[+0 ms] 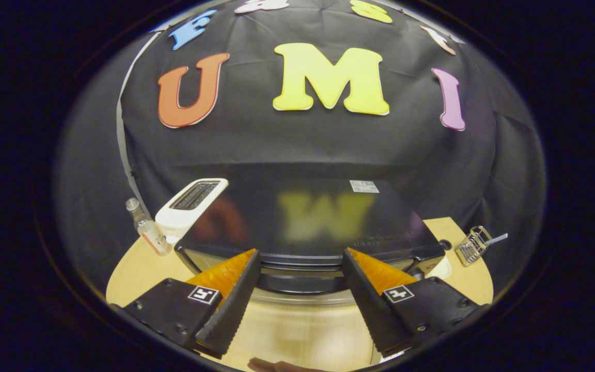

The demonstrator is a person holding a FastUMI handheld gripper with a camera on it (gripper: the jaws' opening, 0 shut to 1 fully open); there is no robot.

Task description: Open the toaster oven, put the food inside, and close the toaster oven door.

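Observation:
The black toaster oven (308, 217) stands on the wooden table (137, 268), seen from above its glossy top. Its front edge with the door handle (302, 281) lies between and just below my fingertips. My gripper (301, 254) is open, its fingers spread wide on either side of the handle, touching nothing that I can see. The door looks shut against the oven front. The food is hidden from this angle.
A white slot toaster (191, 206) sits to the left of the oven, with a small clear bottle (146, 227) beside it. A wire basket (473, 245) stands at the table's right edge. A white dish (441, 268) peeks out by the oven's right front corner.

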